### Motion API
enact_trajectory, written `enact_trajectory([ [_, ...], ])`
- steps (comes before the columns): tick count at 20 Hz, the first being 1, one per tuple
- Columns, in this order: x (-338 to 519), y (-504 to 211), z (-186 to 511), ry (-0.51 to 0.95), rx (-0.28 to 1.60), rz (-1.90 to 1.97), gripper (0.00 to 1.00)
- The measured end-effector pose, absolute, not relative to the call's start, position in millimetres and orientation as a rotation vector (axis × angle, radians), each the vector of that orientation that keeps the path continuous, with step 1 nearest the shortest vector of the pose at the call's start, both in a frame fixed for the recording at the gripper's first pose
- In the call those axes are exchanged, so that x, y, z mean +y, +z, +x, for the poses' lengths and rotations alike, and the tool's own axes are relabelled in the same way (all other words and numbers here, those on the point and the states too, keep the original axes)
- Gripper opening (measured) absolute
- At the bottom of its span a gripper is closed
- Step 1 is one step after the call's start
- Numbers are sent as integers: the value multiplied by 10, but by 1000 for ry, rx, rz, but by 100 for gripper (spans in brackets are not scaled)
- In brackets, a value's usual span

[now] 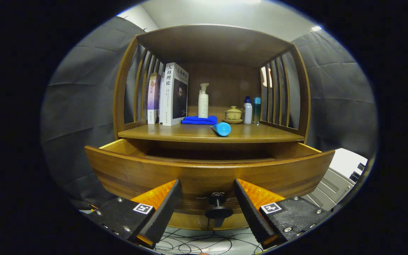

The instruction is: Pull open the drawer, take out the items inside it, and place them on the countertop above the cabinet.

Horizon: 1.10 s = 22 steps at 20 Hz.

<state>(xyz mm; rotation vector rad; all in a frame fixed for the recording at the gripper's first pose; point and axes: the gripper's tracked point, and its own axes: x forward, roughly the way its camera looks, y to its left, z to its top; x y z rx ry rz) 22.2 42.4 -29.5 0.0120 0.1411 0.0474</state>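
- Drawer (209,173) of brown wood with a curved front, pulled out toward the camera, directly under the countertop (190,134).
- Dark round knob (218,209) on a short stem at the middle of the drawer front, between the two fingers and touched by neither.
- Gripper (207,187) spread wide, fingers apart on either side of the knob, tips close to the drawer front, clamped on nothing.
- Inside of the drawer mostly hidden by its front panel; only pale side walls and a dark shadowed gap under the countertop seen, contents impossible to tell.
- On the countertop, inside the wooden cabinet (122,88) with slatted sides: two upright books (168,94) at the left, leaning together.
- Just right of the books, a folded blue cloth (198,120) lying flat, with a white pump bottle (203,101) standing behind it or on its rear edge.
- Blue tube (221,128) lying on its side near the countertop's front edge, just ahead of the cloth.
- Further right, a small lidded tea bowl (233,114) on a saucer, then a white bottle (248,110) and a slim teal bottle (257,109) side by side against the right slats.
- Below the drawer, tangled dark cables (197,242) on a pale floor.
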Motion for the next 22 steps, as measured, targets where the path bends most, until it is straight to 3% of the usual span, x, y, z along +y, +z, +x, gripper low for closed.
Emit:
enact_trajectory([
  [22,416,-330,1034,77,136,30,95],
])
